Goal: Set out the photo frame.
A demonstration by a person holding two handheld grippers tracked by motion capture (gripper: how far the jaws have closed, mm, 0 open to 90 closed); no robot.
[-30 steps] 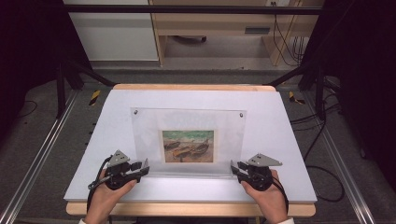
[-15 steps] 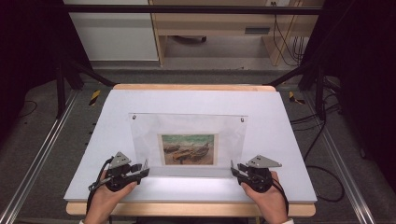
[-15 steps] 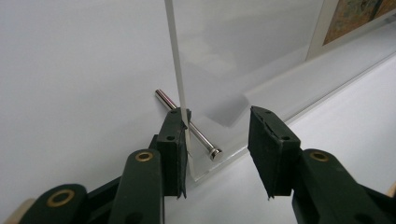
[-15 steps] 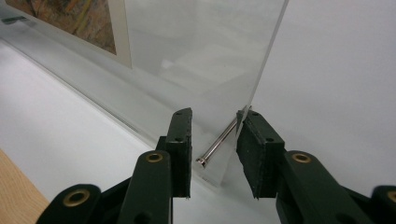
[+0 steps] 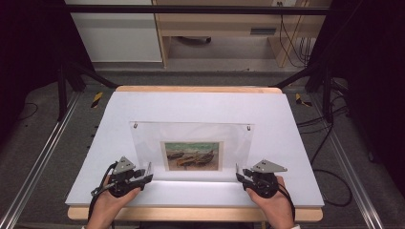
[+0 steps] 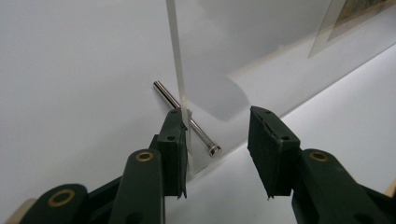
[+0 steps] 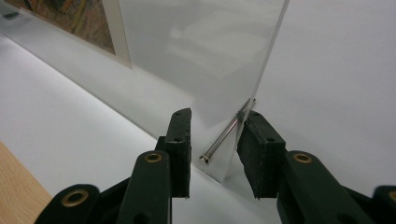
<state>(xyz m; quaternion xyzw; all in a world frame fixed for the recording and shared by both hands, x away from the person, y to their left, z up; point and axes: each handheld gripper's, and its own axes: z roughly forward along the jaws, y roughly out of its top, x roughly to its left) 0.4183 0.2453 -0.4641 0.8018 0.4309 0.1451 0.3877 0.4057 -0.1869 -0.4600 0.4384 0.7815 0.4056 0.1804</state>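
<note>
- We see a clear acrylic picture frame (image 5: pixel 191 145) with a painted boat print inside standing upright on the white table top (image 5: pixel 200 105), nearer the front edge than the back.
- Our left gripper (image 5: pixel 143 177) sits at the frame's lower left corner; our right gripper (image 5: pixel 240 175) sits at its lower right corner.
- From above, bare white surface lies open behind the frame and to both sides; only a narrow strip separates its base from the wooden front rim (image 5: pixel 191 213).
- In the left gripper view, the jaws stand apart: the frame's thin edge (image 6: pixel 176 56) rests against the inner face of the left jaw, while the other jaw is clear of it, so nothing is clamped.
- That view also shows a silver metal standoff pin (image 6: pixel 187 119) sticking out of the pane at its corner, which the high view does not resolve.
- In the right gripper view, the jaws are likewise parted; the pane's edge (image 7: pixel 271 56) and a second silver pin (image 7: pixel 226 135) meet the right jaw, the left jaw free.
</note>
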